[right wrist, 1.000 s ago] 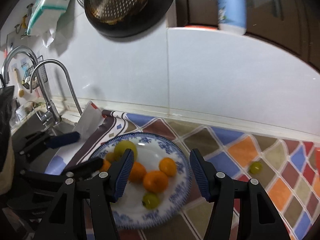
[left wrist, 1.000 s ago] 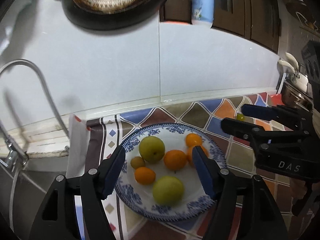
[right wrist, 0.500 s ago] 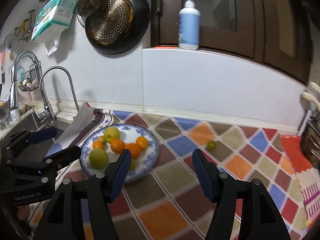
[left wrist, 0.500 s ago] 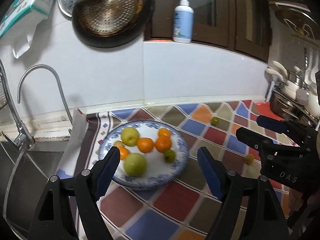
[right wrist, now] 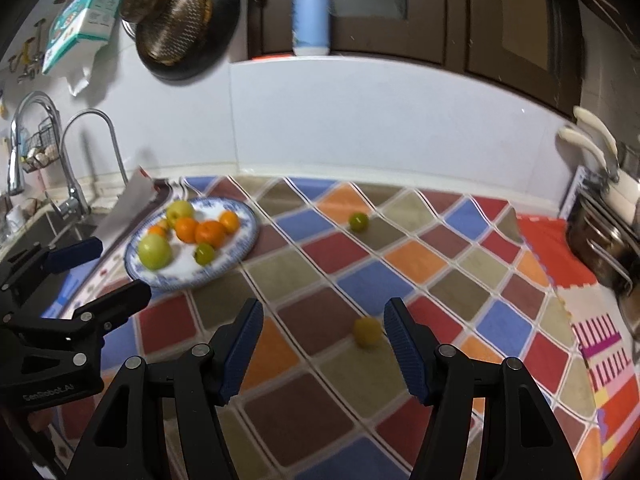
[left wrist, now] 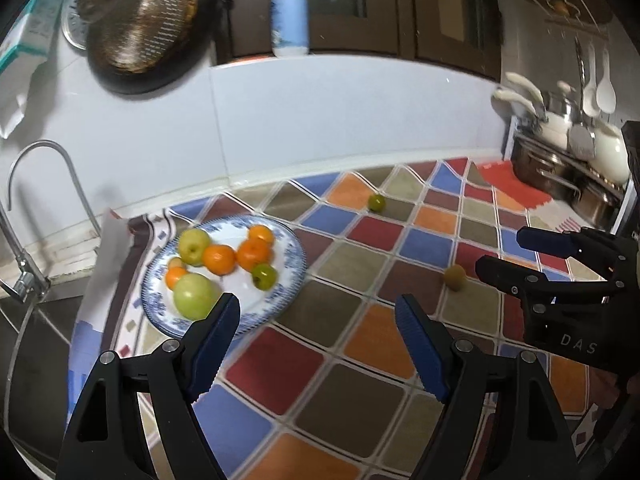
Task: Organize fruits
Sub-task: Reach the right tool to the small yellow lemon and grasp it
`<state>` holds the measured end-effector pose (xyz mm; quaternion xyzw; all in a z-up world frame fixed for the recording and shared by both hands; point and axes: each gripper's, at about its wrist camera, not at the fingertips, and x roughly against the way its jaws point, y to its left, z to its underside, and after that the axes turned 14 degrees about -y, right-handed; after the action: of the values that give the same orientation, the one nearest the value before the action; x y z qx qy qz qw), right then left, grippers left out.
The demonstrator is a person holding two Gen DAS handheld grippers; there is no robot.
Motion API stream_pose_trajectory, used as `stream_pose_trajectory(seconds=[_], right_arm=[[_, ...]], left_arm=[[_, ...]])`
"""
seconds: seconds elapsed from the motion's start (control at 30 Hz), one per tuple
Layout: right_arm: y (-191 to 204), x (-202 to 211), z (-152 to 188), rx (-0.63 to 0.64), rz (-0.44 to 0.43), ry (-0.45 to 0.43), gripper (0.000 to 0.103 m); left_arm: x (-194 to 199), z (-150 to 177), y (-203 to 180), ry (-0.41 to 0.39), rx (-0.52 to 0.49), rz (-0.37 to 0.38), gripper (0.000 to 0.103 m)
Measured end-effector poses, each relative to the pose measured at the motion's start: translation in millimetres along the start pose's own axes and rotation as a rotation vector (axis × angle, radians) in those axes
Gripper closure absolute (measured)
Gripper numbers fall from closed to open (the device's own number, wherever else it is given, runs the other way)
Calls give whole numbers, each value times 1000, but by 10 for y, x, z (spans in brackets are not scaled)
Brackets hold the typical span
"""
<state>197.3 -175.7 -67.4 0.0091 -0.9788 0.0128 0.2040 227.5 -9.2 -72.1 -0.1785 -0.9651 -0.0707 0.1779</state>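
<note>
Right wrist view: small round yellow-green fruit [right wrist: 367, 332] is seen lower centre on the checkered desk [right wrist: 440, 264], just ahead of the right hand-held gripper [right wrist: 322, 344], nearer its right finger; jaws half-open, empty.

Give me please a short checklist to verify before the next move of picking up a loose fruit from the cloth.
1. Right gripper open and empty: ok.
2. Left gripper open and empty: ok.
3. Yellowish fruit ahead of the right gripper, near its right finger, not gripped: ok.
4. Green fruit lies loose, farther back: ok.
5. Plate has free white area for more fruit: ok.
6. Fruit stable, not rolling: cannot tell, picture blurred.
</note>
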Motion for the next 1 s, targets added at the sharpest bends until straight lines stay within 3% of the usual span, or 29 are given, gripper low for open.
stream_pose_trajectory(seconds=[0.27, 0.53, 0.9, 1.0], right_arm=[[-339, -257, 226, -30, -23, 80, 40], [-496, -678, 405, -56, -72, 177, 59], [-491, -953, 478, -30, -109, 209, 74], [-512, -962, 487, -34, -121, 205, 74]], left_arm=[[-346, 151, -295, 84, -25, -4, 23], [-649, 221, -332, 166, 27, -1, 23], [-859, 224, -384, 200, 32, -23, 23], [-881, 215, -411, 198, 30, -25, 23]])
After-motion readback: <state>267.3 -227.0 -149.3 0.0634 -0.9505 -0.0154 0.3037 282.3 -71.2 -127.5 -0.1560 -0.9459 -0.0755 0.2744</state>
